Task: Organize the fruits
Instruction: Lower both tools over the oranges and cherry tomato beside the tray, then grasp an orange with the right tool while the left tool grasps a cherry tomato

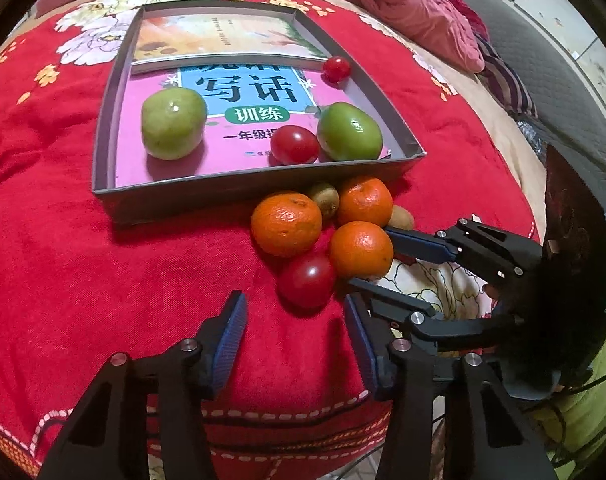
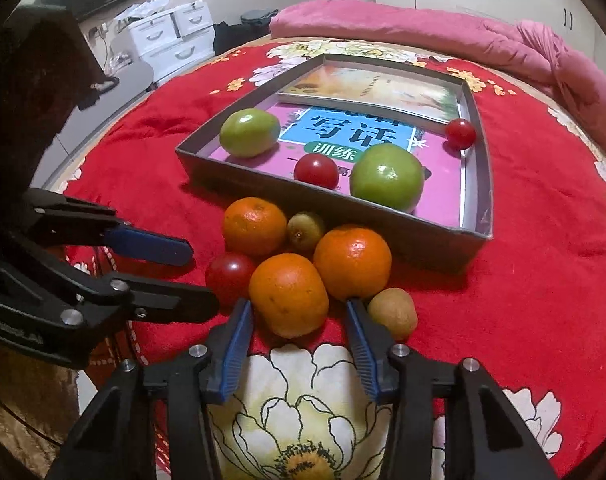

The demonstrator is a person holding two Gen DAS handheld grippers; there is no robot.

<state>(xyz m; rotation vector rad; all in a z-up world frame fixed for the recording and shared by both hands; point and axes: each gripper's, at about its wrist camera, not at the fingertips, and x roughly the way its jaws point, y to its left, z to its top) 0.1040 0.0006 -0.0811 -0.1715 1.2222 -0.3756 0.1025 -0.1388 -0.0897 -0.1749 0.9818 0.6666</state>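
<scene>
**Both hand-held grippers at the fruit pile – grab risk notes**

Scene: red floral blanket (image 2: 523, 280) on a bed. Grey box (image 1: 103, 128) w/ two books in the bottom holds 2 green fruits (image 1: 174, 123), (image 1: 349, 131) and 2 small tomatoes (image 1: 294, 144), (image 1: 336, 68). Loose pile just in front of the box wall: 3 oranges, 2 kiwis, 1 tomato.

Right hand-held gripper (image 2: 299, 320): jaws part open, straddling the near orange (image 2: 289, 295). Pads look close to its sides, but a firm grip can't be confirmed.

Left hand-held gripper (image 1: 295, 320): part open, nothing held. The loose tomato (image 1: 307, 280) sits just ahead of its tips, not yet between them.

Risks (judgement):
- Pile is tight. Near orange touches the tomato, the second orange (image 2: 352, 262) and prob. the kiwi (image 2: 393, 312). Lifting it may roll neighbours across the soft blanket.
- The two grippers' inner fingers nearly meet beside the tomato, so a clash is likely if both close or lift at once.
- Tomato is smooth & soft: too much squeeze bruises it, too little and it slips.
- Orange is wide for the gap; an off-centre pinch could squirt it out.
</scene>
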